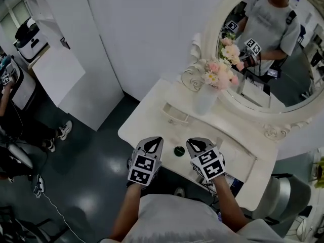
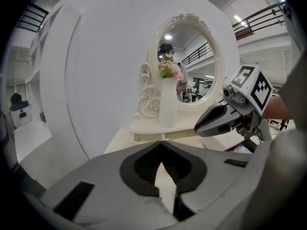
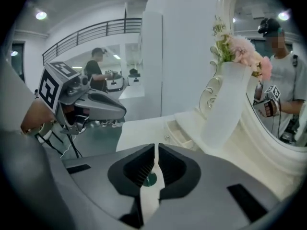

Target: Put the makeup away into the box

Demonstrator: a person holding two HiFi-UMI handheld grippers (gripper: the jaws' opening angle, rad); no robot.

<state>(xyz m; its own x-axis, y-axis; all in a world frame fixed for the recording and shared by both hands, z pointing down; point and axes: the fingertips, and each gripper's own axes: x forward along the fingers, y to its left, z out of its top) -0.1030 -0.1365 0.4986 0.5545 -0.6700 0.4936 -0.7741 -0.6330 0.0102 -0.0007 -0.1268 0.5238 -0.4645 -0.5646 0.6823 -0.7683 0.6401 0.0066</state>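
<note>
Left claw (image 1: pixel 153 143), right claw (image 1: pixel 195 144): both closed, empty, over the near desk (image 1: pixel 150 119) edge. Dark round makeup pot (image 1: pixel 179 151) lies between them. Risk: closed tips nudge it off the edge. Flower vase (image 1: pixel 205 100) beyond, tippable.

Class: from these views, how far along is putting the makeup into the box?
Done: nothing; the green makeup pot lies on the dressing table, apart from the white box. In hand: nothing; left gripper and right gripper are shut and empty. Left: grasp the pot and box it.
</note>
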